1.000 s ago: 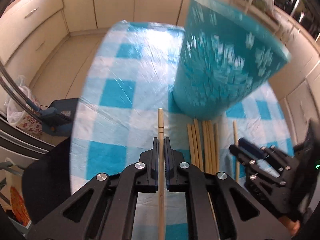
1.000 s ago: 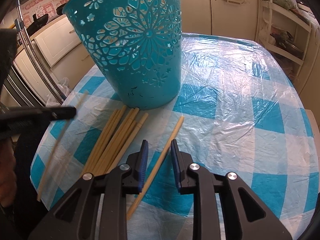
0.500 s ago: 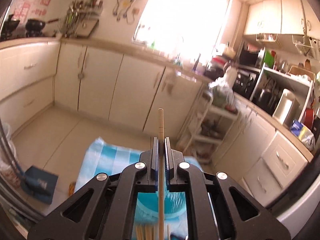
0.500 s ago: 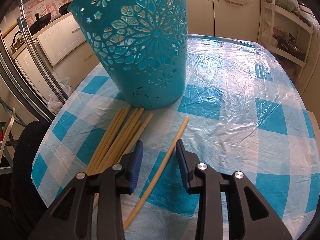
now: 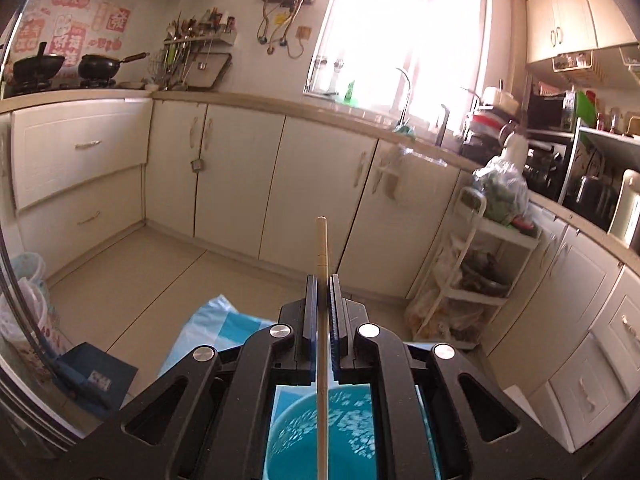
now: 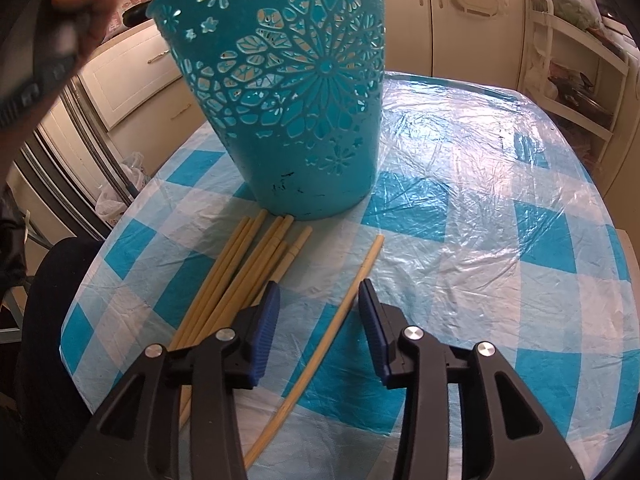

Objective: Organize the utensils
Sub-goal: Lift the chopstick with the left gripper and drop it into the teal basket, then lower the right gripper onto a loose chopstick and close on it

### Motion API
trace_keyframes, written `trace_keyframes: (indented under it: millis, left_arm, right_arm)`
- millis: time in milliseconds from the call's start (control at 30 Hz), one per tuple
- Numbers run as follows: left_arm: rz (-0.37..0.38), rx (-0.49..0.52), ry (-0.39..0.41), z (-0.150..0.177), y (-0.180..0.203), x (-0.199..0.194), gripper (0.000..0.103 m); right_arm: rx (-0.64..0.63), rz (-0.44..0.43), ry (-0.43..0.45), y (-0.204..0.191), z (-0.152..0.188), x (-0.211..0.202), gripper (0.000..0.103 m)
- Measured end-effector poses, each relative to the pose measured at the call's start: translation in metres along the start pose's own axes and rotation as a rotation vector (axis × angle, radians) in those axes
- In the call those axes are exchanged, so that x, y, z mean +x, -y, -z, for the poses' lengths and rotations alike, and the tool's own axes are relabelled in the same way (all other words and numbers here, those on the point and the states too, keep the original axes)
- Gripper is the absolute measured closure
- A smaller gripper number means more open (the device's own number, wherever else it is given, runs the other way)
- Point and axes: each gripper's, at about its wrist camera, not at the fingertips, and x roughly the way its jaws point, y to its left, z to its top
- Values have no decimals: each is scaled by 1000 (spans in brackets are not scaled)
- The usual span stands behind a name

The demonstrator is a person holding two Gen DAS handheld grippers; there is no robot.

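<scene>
Teal floral basket [image 6: 296, 120], blue-checked tablecloth [image 6: 500, 240]

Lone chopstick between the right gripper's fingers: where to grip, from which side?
Grip the lone chopstick mid-shaft, from above. It lies flat on the table, apart from the chopstick pile, and the open right gripper already straddles it there.

Checked table [image 6: 500, 208] — teal basket [image 6: 288, 92], chopstick bundle [image 6: 240, 268], lone chopstick [image 6: 344, 304].
</scene>
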Motion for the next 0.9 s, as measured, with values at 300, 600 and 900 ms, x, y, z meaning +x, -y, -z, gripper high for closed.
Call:
trace_keyframes:
  millis: [300,600,900]
  left_arm:
    - [-31,54,-73,31,-20,1,97]
    - [-8,36,-49,17,-27,-14,96]
    - [-28,8,-75,32,-56,-43,66]
  right_arm:
    - [2,-1,0,-1,0,-1,61]
    - [17,-13,4,4,2,-3,61]
    - [36,-1,-9,6,7,-8,61]
